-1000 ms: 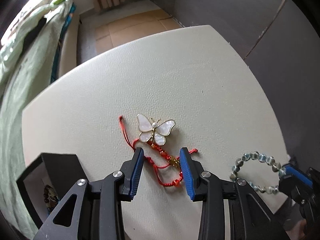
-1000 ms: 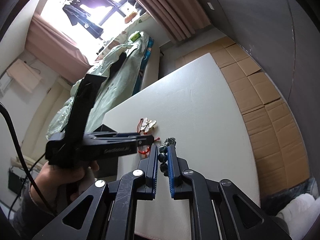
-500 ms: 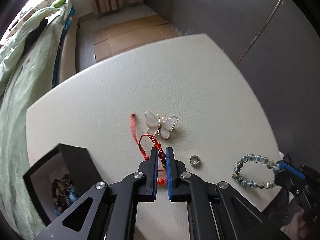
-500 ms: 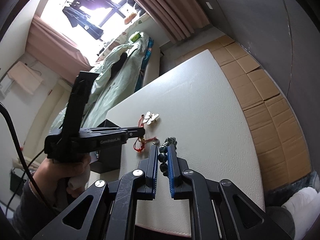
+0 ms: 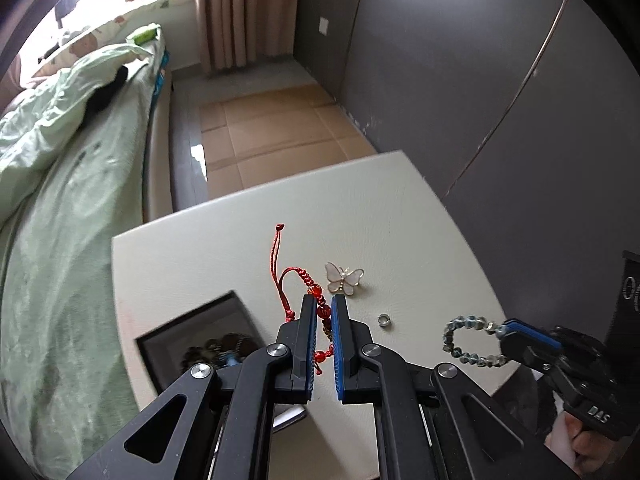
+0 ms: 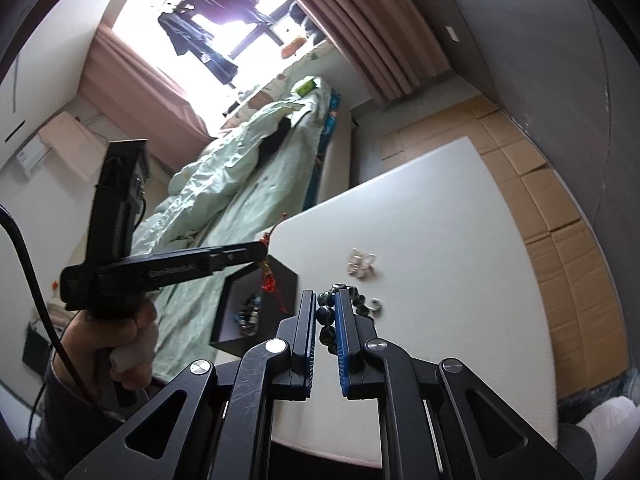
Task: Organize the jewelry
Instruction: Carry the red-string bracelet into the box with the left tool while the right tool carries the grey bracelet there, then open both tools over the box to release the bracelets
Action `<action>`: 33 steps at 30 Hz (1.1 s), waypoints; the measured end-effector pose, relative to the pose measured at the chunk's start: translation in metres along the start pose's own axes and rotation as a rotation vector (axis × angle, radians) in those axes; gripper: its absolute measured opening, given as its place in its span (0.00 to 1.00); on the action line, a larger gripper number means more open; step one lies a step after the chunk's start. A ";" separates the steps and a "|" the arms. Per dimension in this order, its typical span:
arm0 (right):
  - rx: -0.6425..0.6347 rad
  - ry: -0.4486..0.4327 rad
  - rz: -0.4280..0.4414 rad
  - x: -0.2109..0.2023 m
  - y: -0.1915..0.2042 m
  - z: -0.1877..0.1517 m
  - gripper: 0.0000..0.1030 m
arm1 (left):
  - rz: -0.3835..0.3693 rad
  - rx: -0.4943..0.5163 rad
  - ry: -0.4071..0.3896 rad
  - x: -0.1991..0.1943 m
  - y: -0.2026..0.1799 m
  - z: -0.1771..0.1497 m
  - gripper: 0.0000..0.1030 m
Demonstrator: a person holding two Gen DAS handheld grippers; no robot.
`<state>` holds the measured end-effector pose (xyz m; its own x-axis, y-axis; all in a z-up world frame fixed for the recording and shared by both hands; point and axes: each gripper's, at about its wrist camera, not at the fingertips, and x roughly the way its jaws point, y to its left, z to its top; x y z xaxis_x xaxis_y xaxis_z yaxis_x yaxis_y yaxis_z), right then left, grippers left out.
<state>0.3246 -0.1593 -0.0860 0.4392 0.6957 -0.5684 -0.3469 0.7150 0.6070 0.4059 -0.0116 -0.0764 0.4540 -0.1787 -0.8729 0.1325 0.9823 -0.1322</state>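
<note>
My left gripper (image 5: 323, 300) is shut on a red cord bracelet (image 5: 316, 292) with red beads, lifted off the white table (image 5: 400, 220); its cords dangle above the table. In the right wrist view the same bracelet (image 6: 270, 280) hangs from the left gripper (image 6: 262, 250) over the black box (image 6: 256, 300). My right gripper (image 6: 326, 294) is shut on a blue-grey bead bracelet (image 6: 326, 316), whose loop (image 5: 468, 340) hangs in the air. On the table lie a pearly butterfly brooch (image 5: 343, 278) and a small silver ring (image 5: 385, 320).
An open black box (image 5: 200, 340) holding beaded pieces sits at the table's left edge. A bed with a green quilt (image 5: 60, 200) runs along the left. A dark wall (image 5: 500, 100) stands to the right, with cardboard-covered floor (image 5: 272, 132) beyond the table.
The left gripper's jaws closed on the red bracelet and raised it off the table, uncovering the silver ring. The right gripper rose slightly, still holding the bead bracelet.
</note>
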 end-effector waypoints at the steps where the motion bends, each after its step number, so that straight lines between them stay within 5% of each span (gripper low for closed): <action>1: -0.008 0.000 0.004 0.001 0.005 0.001 0.10 | -0.005 -0.008 -0.011 -0.006 0.005 -0.001 0.07; 15: -0.101 0.019 0.027 0.017 0.064 0.000 0.10 | 0.016 -0.077 -0.021 -0.014 0.056 -0.029 0.07; 19: -0.117 0.029 0.020 0.018 0.075 0.000 0.10 | -0.061 -0.112 0.006 -0.006 0.069 -0.035 0.09; 20: -0.121 0.031 0.018 0.019 0.078 0.000 0.10 | -0.049 -0.108 0.012 -0.005 0.070 -0.037 0.13; 22: -0.133 0.036 0.014 0.022 0.084 0.001 0.10 | -0.044 -0.112 0.003 -0.008 0.075 -0.041 0.36; 23: -0.137 0.039 0.015 0.024 0.088 0.001 0.10 | -0.051 -0.122 -0.004 -0.010 0.078 -0.042 0.59; 24: -0.142 0.042 0.017 0.027 0.092 0.002 0.10 | -0.066 -0.144 -0.026 -0.015 0.085 -0.044 0.70; 33: -0.177 0.075 0.036 0.056 0.119 0.008 0.10 | -0.053 -0.196 -0.087 -0.042 0.122 -0.058 0.70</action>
<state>0.3146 -0.0357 -0.0415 0.3634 0.7196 -0.5916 -0.5042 0.6860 0.5246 0.3516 0.1193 -0.0828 0.5266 -0.2262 -0.8195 -0.0117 0.9619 -0.2730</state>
